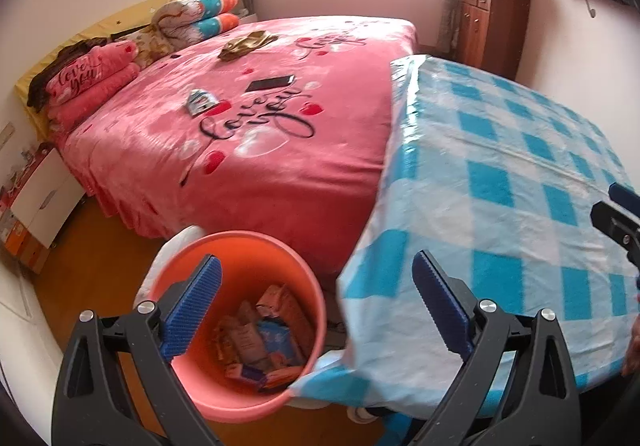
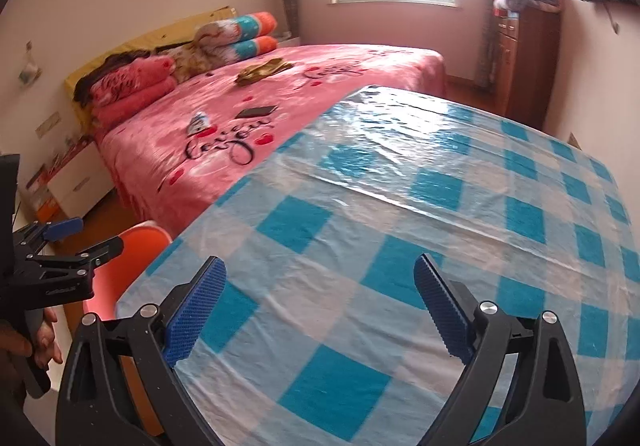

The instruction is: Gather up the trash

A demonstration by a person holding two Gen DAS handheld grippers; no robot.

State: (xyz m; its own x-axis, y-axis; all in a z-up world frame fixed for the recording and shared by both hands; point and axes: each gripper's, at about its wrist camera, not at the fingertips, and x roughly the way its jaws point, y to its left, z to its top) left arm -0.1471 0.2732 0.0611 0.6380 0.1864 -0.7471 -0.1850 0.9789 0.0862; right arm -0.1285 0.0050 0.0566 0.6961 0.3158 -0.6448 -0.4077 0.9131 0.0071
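Note:
An orange bin (image 1: pixel 200 386) stands on the floor beside the table, with several wrappers and packets (image 1: pixel 260 342) lying inside. My left gripper (image 1: pixel 316 286) hovers above the bin, open and empty. My right gripper (image 2: pixel 320 286) is open and empty above the blue checked tablecloth (image 2: pixel 400 246). The bin's rim (image 2: pixel 136 242) shows at the table's left edge in the right wrist view, where the left gripper (image 2: pixel 80 242) also shows. A small wrapper (image 1: pixel 200 101) lies on the pink bed (image 1: pixel 240 165), also showing in the right wrist view (image 2: pixel 199 122).
A phone (image 1: pixel 270 83) and an olive cloth (image 1: pixel 244 43) lie on the bed, with folded quilts (image 1: pixel 92 81) at its head. A white nightstand (image 1: pixel 44 201) stands left; a wooden cabinet (image 1: pixel 492 29) stands by the far wall. The right gripper's tip (image 1: pixel 616 213) shows at right.

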